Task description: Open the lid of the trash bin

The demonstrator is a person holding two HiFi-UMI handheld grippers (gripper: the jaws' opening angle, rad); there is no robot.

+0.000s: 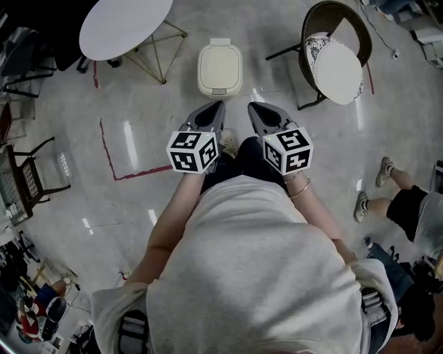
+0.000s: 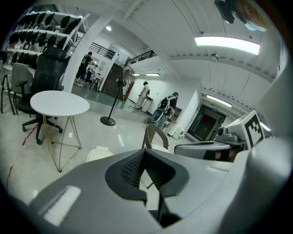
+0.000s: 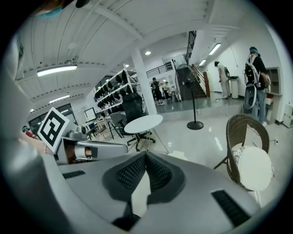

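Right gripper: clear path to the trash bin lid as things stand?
Probably yes. The right gripper, jaws together and empty, points roughly toward the trash bin lid, which is closed, with only floor between them. The chair stands off to the side, out of the way.

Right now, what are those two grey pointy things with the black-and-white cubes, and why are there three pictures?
Those are two grippers, like big tongs. There is no robot: a person holds one in each hand, and the patterned cubes are part of them. The head view comes from a camera on the person's head, looking down. In it the left gripper and the right gripper point toward a cream trash bin on the floor, with its lid down. The other two pictures come from small cameras riding on each gripper, looking along its jaws. Both grippers are shut and hold nothing. Nearby stand a white round table and a wicker chair.
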